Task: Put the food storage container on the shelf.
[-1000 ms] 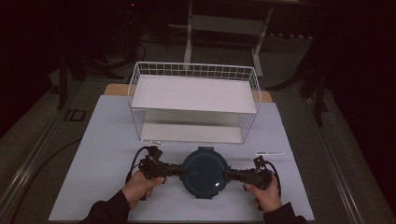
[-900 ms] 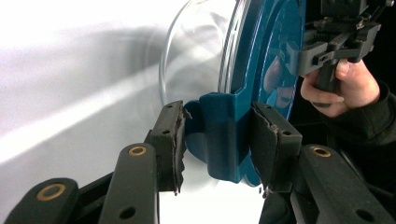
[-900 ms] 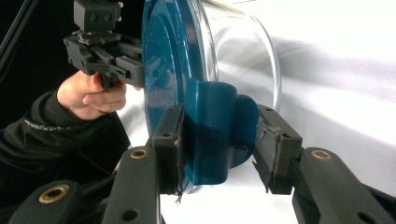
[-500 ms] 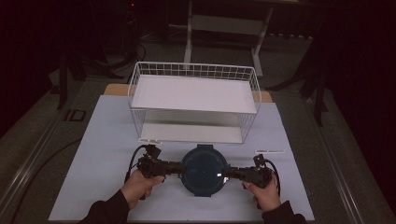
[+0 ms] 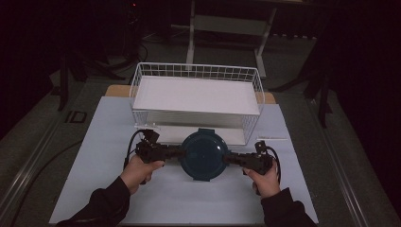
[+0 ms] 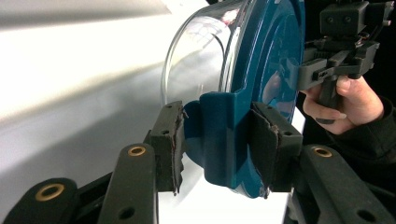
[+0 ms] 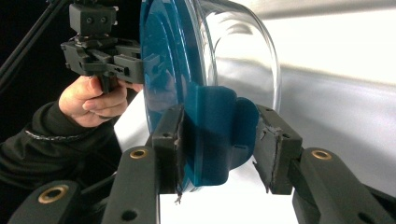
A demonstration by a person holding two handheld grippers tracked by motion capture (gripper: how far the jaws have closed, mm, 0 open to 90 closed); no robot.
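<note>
My two grippers, the left gripper (image 5: 176, 152) and the right gripper (image 5: 231, 159), are black, boxy pistol-grip units, each trailing a black cable (image 5: 128, 147) that loops off its rear. Up close I see flat black jaw arms with brass-coloured bushings (image 6: 137, 150) and dark pads (image 6: 169, 144) whose edges look frayed. My sleeves (image 5: 98, 207) are black, perhaps with a ribbed cuff.
</note>
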